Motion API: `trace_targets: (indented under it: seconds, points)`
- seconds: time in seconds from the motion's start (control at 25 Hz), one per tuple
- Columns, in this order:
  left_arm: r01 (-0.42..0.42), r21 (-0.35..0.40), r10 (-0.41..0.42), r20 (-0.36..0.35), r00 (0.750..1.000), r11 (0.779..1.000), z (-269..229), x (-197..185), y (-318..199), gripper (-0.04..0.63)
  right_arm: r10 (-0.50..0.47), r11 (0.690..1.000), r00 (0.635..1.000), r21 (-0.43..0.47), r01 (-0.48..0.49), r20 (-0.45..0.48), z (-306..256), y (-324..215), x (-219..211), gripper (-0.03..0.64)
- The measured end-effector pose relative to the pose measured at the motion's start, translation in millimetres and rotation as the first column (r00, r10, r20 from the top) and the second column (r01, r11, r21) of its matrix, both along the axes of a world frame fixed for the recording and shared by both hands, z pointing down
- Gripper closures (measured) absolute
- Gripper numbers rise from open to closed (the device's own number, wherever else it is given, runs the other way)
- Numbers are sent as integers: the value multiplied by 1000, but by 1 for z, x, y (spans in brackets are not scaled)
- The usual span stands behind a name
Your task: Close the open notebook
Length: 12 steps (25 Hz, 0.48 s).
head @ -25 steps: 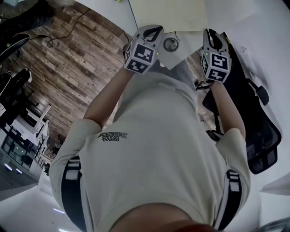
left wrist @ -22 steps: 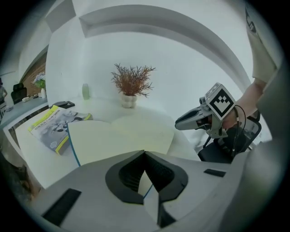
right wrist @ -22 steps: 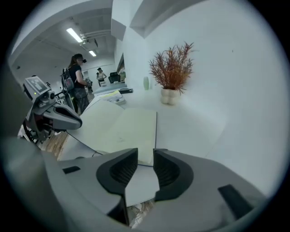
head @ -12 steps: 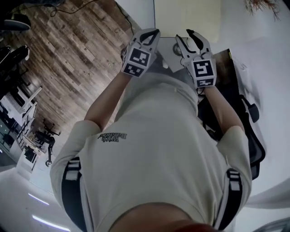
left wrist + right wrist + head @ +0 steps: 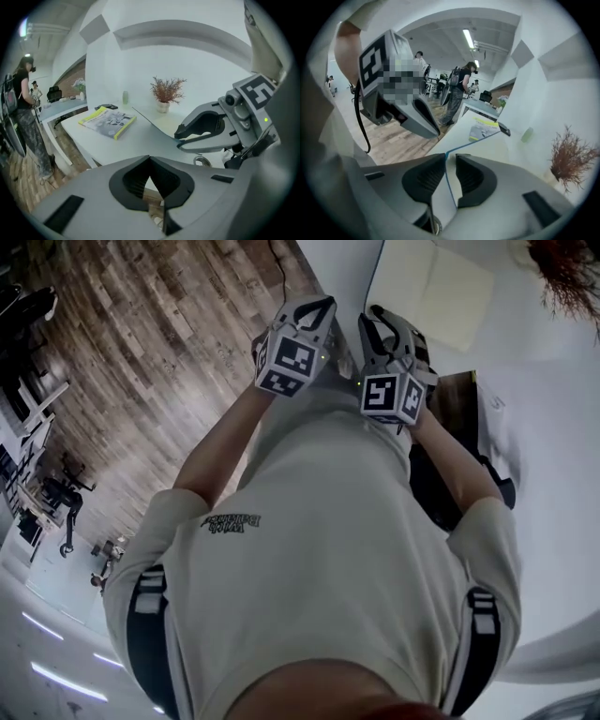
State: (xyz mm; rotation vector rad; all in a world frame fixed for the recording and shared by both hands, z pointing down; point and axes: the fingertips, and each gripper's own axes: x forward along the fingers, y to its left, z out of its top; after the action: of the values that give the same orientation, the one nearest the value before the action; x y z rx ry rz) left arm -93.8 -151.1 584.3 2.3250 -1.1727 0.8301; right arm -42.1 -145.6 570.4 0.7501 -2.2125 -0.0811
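The open notebook (image 5: 431, 292) lies flat on the white table (image 5: 328, 259), cream pages up, with a thin blue cover edge. In the right gripper view its page (image 5: 487, 150) stretches away from the jaws. My right gripper (image 5: 375, 320) hovers at the notebook's near left edge. Its jaws are closing, and the blue edge shows in the gap (image 5: 449, 161), but the pads do not press on it. The left gripper view shows that gripper (image 5: 178, 140) at the notebook's (image 5: 161, 123) near corner. My left gripper (image 5: 323, 304) is close beside it, shut and empty (image 5: 150, 159).
A yellow-green booklet (image 5: 108, 122) lies farther along the table, with a small green bottle (image 5: 125, 97) and a potted dried plant (image 5: 165, 96) behind. A round metal grommet (image 5: 202, 161) sits in the tabletop. A black chair (image 5: 469, 465) stands at my right. People (image 5: 457, 91) stand on the wood floor.
My right gripper has swung left to sit beside the left one and has rolled over; its jaws stand wider than a second ago. The head view has turned, so the notebook now sits upper right.
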Motion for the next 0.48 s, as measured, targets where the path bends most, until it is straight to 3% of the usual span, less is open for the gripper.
trace_targets:
  seconds: [0.12, 0.28, 0.48]
  points:
    - [-80, 27, 80, 9, 997, 996, -10, 15, -5, 581, 67, 998, 994, 0, -67, 85, -20, -1, 13, 572]
    - [-179, 42, 181, -40, 983, 983, -23, 51, -19, 581, 179, 982, 966, 30, -187, 185, -46, -6, 49, 577]
    - [-296, 30, 297, -77, 952, 955, -15, 110, -27, 582, 363, 921, 905, 63, -384, 221, -50, -3, 121, 577]
